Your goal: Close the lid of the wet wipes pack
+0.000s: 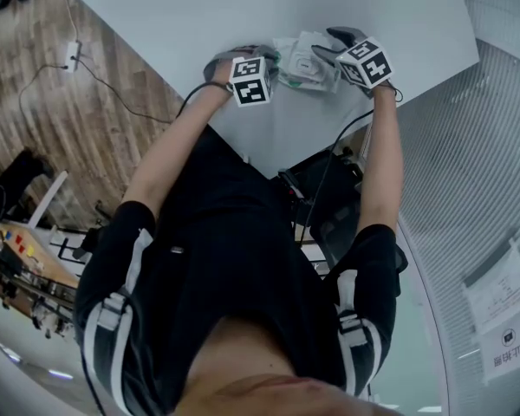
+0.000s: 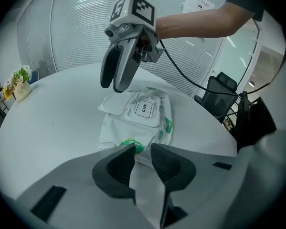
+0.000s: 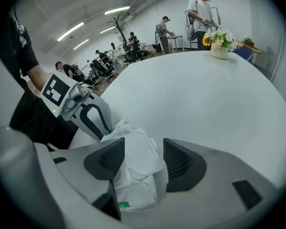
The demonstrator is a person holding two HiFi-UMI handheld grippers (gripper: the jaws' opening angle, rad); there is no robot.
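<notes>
Right hand-held gripper (image 3: pixel 144 149) wide around the lid (image 3: pixel 139 161) (no contact), left hand-held gripper (image 2: pixel 142 152) tight on the wet wipes pack (image 2: pixel 115 131)

A white table (image 1: pixel 199 16) stands on wood floor (image 1: pixel 35 128) beside slatted blinds (image 2: pixel 76 37), under ceiling strip lights (image 3: pixel 69 31).

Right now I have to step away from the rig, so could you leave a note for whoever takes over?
Left gripper: fingers nearly together at the end of the wet wipes pack; a pinch can't be confirmed.
Right gripper: open, poised over the lid.
Pack lies on the table, lid flipped open.
Done: both grippers in place. Left: fold the lid over and press it shut.
</notes>
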